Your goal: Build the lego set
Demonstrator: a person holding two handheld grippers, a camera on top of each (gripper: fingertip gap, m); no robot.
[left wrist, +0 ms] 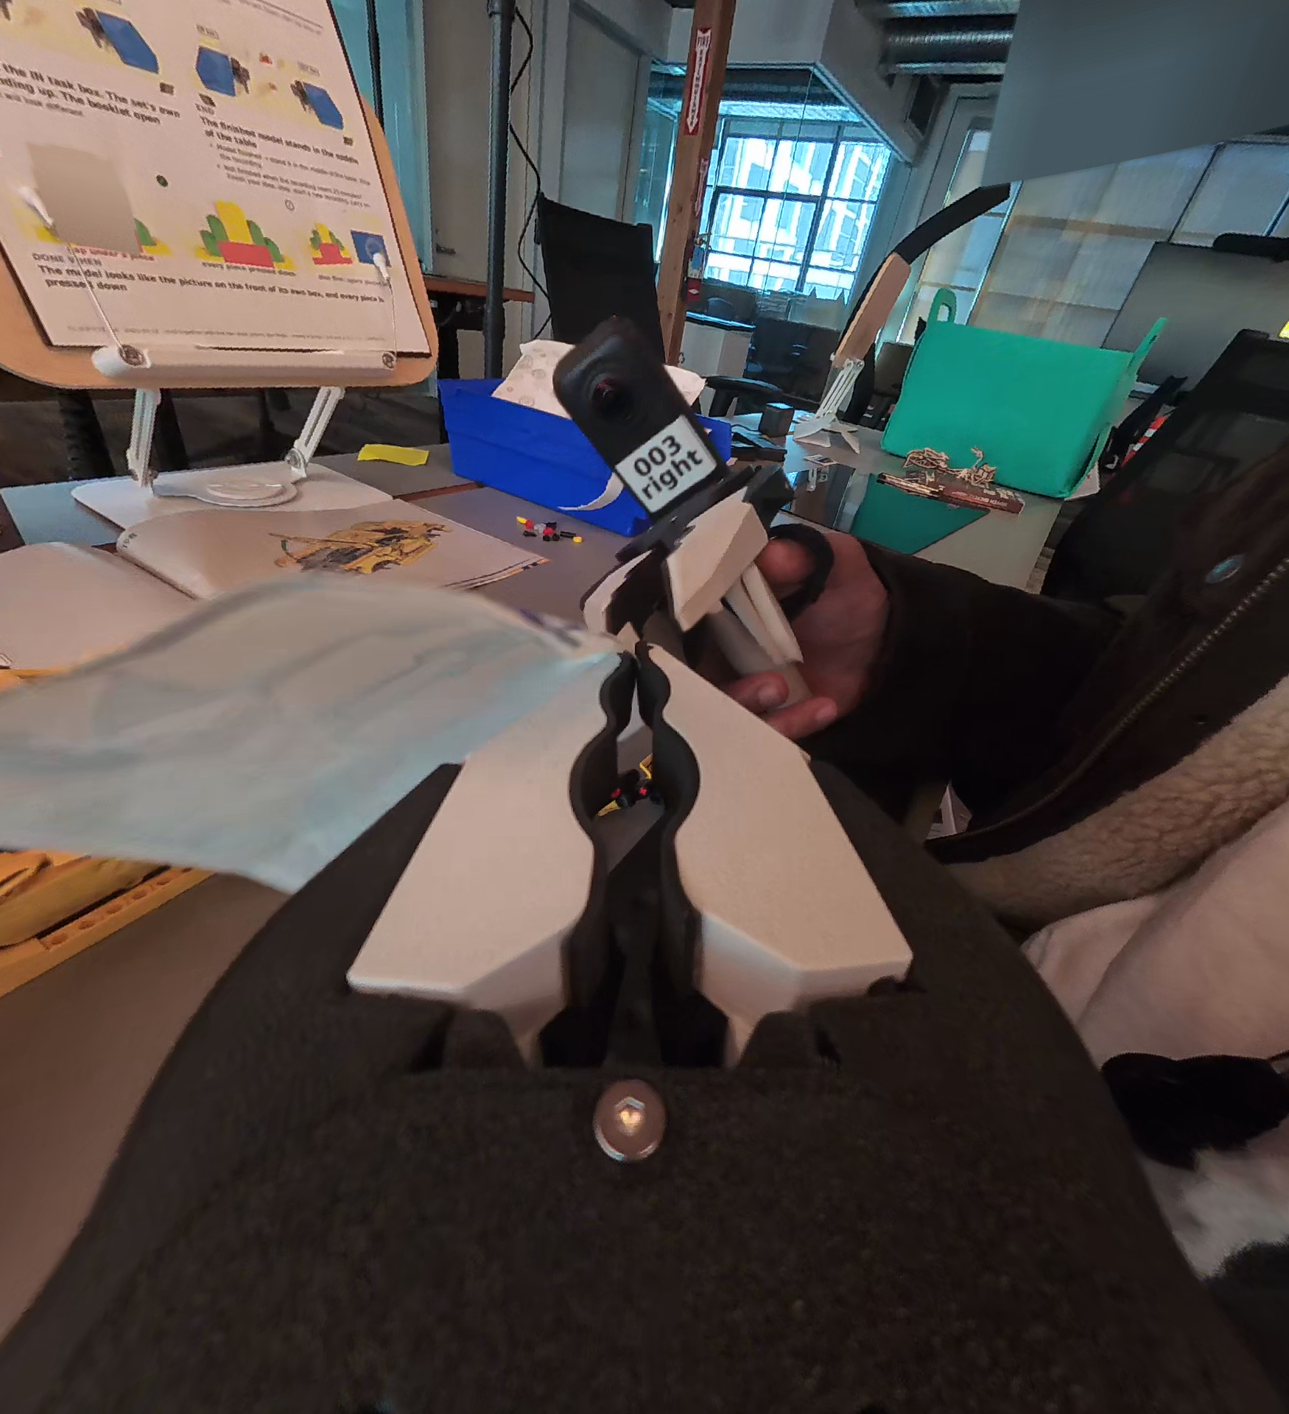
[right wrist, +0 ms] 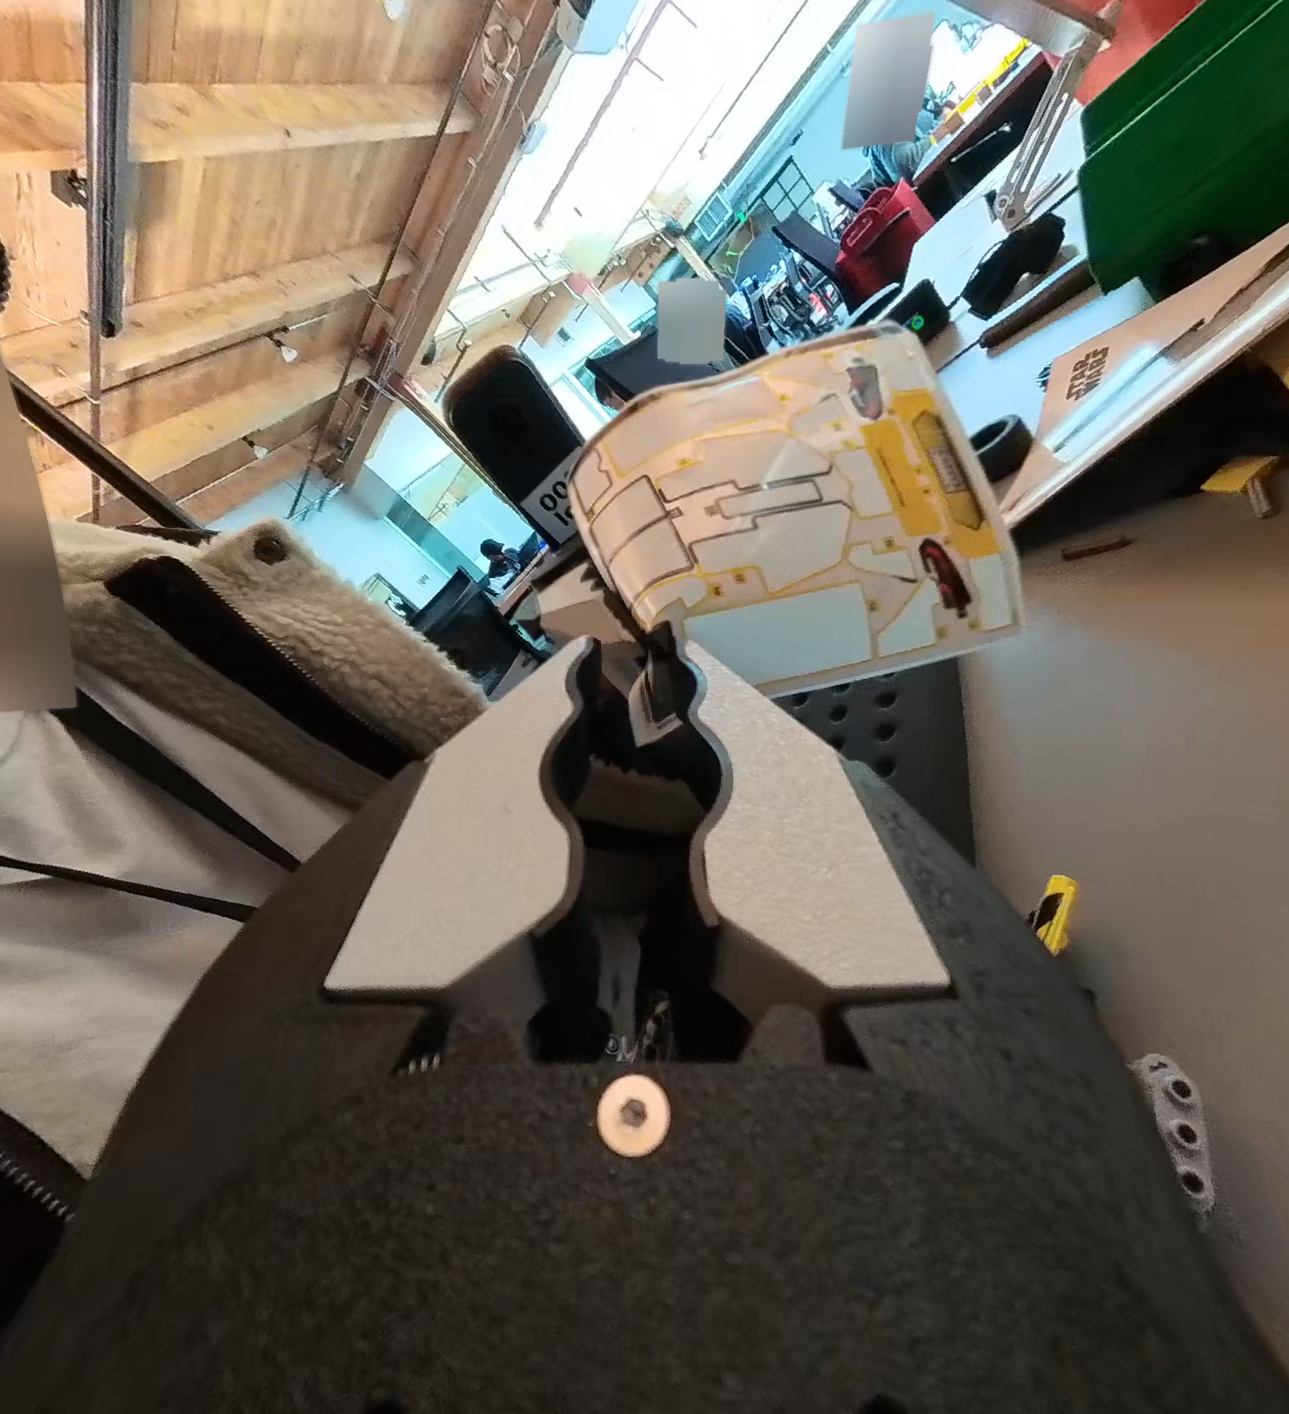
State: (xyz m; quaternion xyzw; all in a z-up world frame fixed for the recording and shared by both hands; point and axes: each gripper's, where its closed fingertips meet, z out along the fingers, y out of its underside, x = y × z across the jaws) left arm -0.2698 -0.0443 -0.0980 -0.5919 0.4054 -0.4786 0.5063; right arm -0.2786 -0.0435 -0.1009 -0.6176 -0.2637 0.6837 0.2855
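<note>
Sticker sheet (left wrist: 243,711): held in the air over the table (left wrist: 427,474), extending left from the left gripper (left wrist: 635,669), whose fingers are pinched on its edge. Right gripper (right wrist: 645,658): fingers nearly together, pinching a small peeled sticker (right wrist: 649,708) just below the sheet. Booklet (left wrist: 335,547): open on the table behind.

Ahead of the tool, past the grey table (left wrist: 427,478), a tall multi-pane window (left wrist: 791,206) lets in cool daylight. A wooden post (left wrist: 695,176) stands just left of it, with a black office chair (left wrist: 599,275) beside. Overhead in the right wrist view, timber ceiling beams (right wrist: 243,138) run across.
</note>
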